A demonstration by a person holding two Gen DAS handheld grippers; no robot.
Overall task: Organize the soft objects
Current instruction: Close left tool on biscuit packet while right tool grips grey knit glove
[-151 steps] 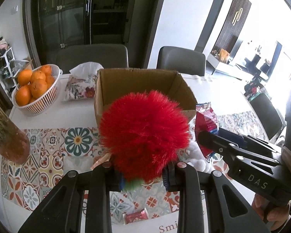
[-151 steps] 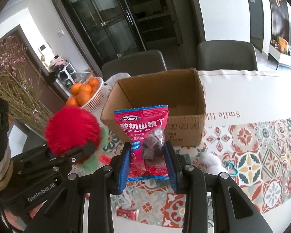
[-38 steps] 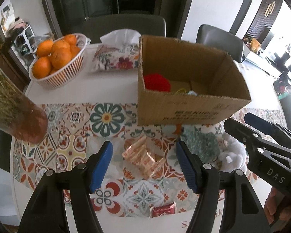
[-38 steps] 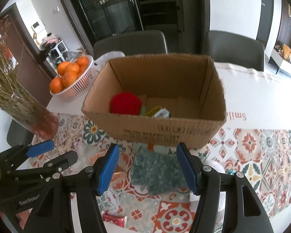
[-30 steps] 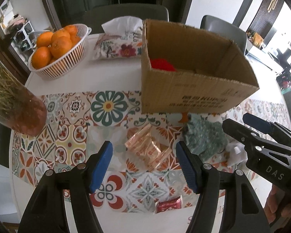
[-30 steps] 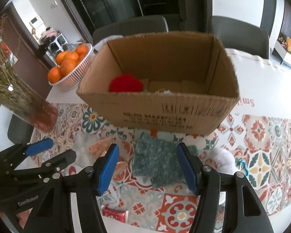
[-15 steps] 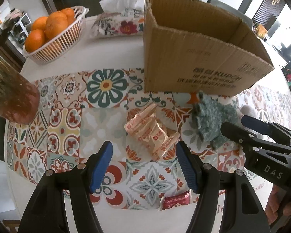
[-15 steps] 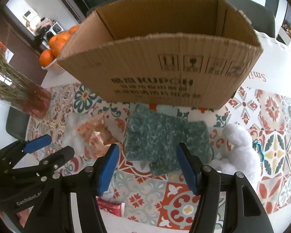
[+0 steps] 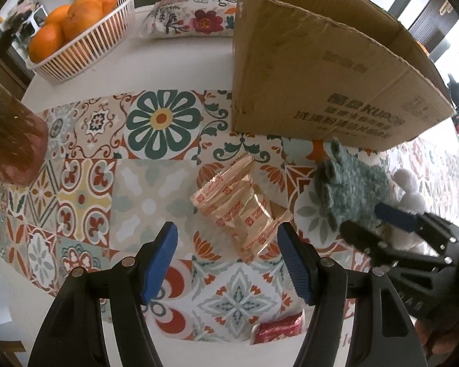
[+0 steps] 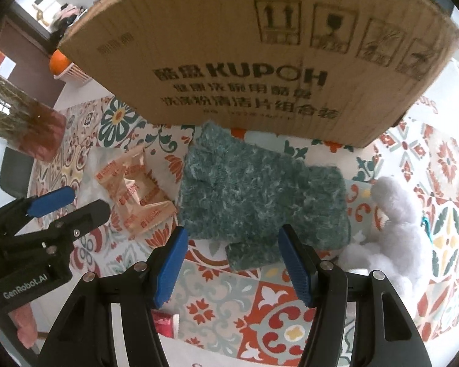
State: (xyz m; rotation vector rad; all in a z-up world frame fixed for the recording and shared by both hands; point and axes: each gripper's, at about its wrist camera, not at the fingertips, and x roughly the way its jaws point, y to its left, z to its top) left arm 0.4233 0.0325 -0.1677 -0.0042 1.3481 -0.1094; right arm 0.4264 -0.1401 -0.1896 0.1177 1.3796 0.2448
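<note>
One cardboard box, one green fuzzy cloth, two claws, one white plush.

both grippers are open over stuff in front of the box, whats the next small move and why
Probably lower a bit further and close. The left gripper is open with the gold snack packet lying just ahead of its fingertips, and the right gripper is open at the near edge of the green fuzzy cloth. Neither touches its item yet, and the cardboard box sits right behind.

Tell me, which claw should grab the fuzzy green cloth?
The right claw. It is open right over the green cloth. The left claw is open over the gold snack packets instead.
</note>
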